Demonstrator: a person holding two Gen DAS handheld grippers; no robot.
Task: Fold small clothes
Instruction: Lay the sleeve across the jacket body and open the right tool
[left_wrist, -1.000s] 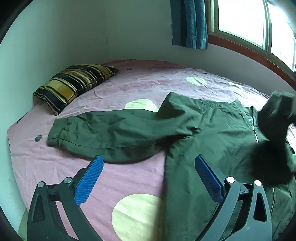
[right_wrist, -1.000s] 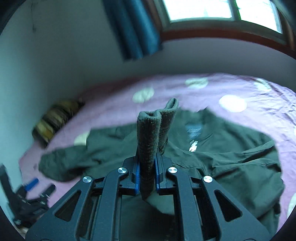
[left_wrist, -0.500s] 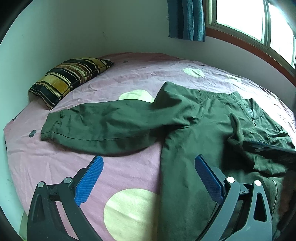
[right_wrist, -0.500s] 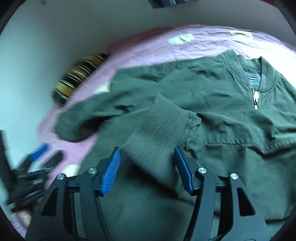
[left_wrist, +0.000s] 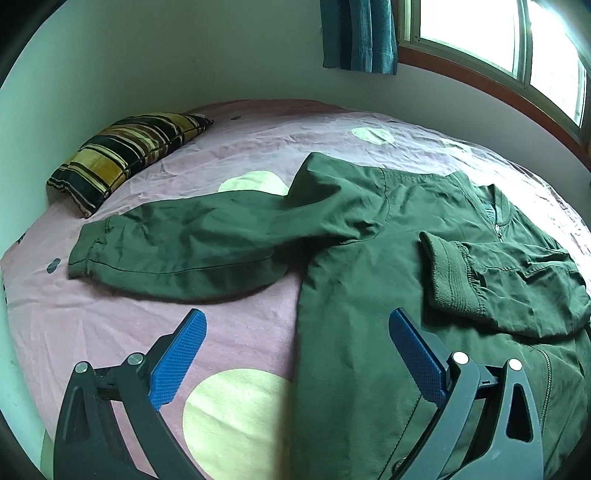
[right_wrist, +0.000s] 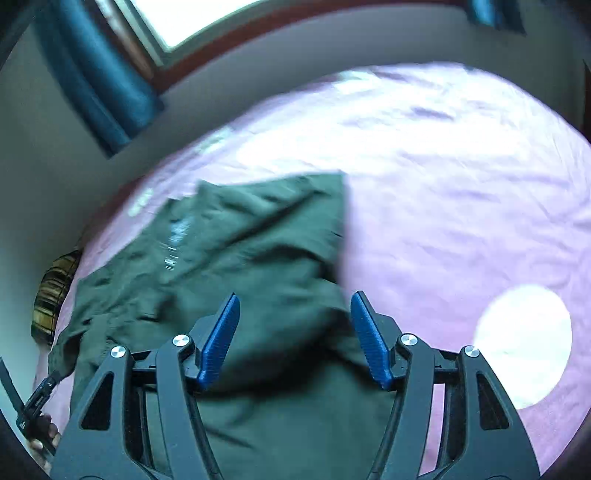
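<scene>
A dark green jacket (left_wrist: 369, 280) lies front-up on the pink bed sheet (left_wrist: 240, 325). One sleeve (left_wrist: 184, 251) stretches out flat to the left. The other sleeve is folded across the chest, and its ribbed cuff (left_wrist: 450, 277) rests on the front. My left gripper (left_wrist: 295, 314) hovers open over the jacket's left edge, its jaws empty. In the blurred right wrist view my right gripper (right_wrist: 294, 297) is open above the jacket's (right_wrist: 251, 251) right side, with cloth below the pads and nothing pinched.
A striped yellow and black pillow (left_wrist: 125, 155) lies at the bed's far left by the wall. A window and a blue curtain (left_wrist: 358, 33) are behind the bed. Bare sheet with a pale dot (right_wrist: 521, 343) spreads to the right of the jacket.
My right gripper opened and let go of the cuff, leaving the sleeve across the jacket's front, then swung toward the jacket's right side. The left gripper barely moved.
</scene>
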